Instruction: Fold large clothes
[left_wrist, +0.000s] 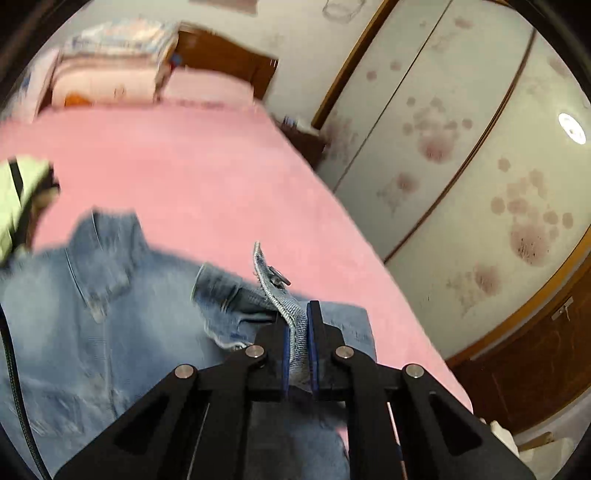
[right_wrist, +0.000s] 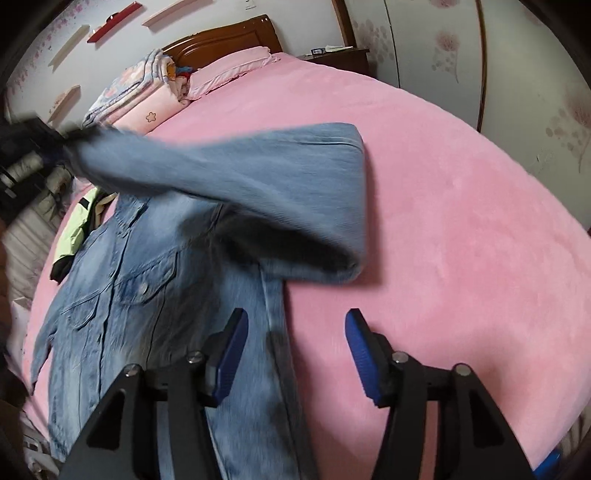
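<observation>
My left claw (left_wrist: 298, 332) pinches the cuff (left_wrist: 275, 286) of the jacket (right_wrist: 155, 295), which lies on the pink bed (right_wrist: 461, 229), sleeve (right_wrist: 236, 173) lifted across it. My right claw (right_wrist: 295, 332) hangs open over the jacket's edge.

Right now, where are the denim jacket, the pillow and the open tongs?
denim jacket (right_wrist: 147, 295), right wrist view, chest pocket area.
pillow (right_wrist: 229, 72), right wrist view, its pink top.
right tongs (right_wrist: 295, 332), right wrist view, gap between fingertips.

A wide bed under a fuzzy pink blanket (right_wrist: 461, 192) fills the room, backed by a dark carved wooden headboard (right_wrist: 225, 38). Pale wardrobe doors with faded pink flower prints (left_wrist: 461, 147) stand alongside. Red and pink wall shelves (right_wrist: 110, 24) hang above.
</observation>
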